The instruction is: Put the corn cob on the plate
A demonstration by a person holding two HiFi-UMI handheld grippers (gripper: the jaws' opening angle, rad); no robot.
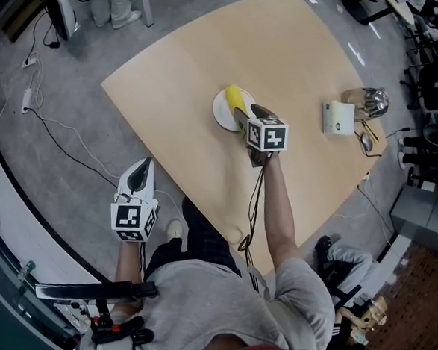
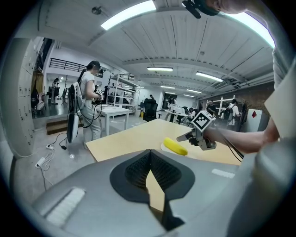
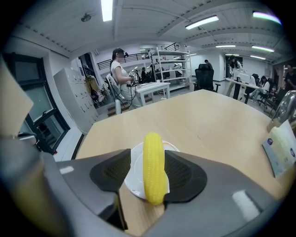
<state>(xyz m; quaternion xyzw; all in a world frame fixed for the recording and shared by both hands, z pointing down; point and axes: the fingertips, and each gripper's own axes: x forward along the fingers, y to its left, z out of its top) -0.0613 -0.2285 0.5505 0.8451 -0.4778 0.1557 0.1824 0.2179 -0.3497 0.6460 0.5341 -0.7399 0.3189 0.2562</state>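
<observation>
Well, the broad tan table (image 1: pixel 189 68) carries the white plate (image 1: pixel 220 110) near its middle, and I place everything else from that plate. My right arm (image 1: pixel 279 204) reaches straight out over the table's near edge toward the plate, forearm extended and wrist tipped downward. My left hand (image 1: pixel 135 227) stays off the table altogether, well apart from the plate on its near left, over the grey floor beside my lap and pointing only mildly downward. The right gripper (image 1: pixel 246 118) hovers at the plate's near rim with its marker cube facing up. Its jaws are spread wide, the left pad showing a clear gap. Whether the right pad touches anything I cannot tell, but nothing is pinched. The left gripper (image 2: pixel 150 152) has its tips pressed together and carries nothing; past them I see the plate and my other gripper in the distance. A white card (image 1: pixel 338 117) and a shiny metal object (image 1: pixel 369 101) stand well to the plate's right. The corn cob (image 3: pixel 154 167) lies on the plate, lengthwise between my right jaws, its near end poking past the plate's rim.
</observation>
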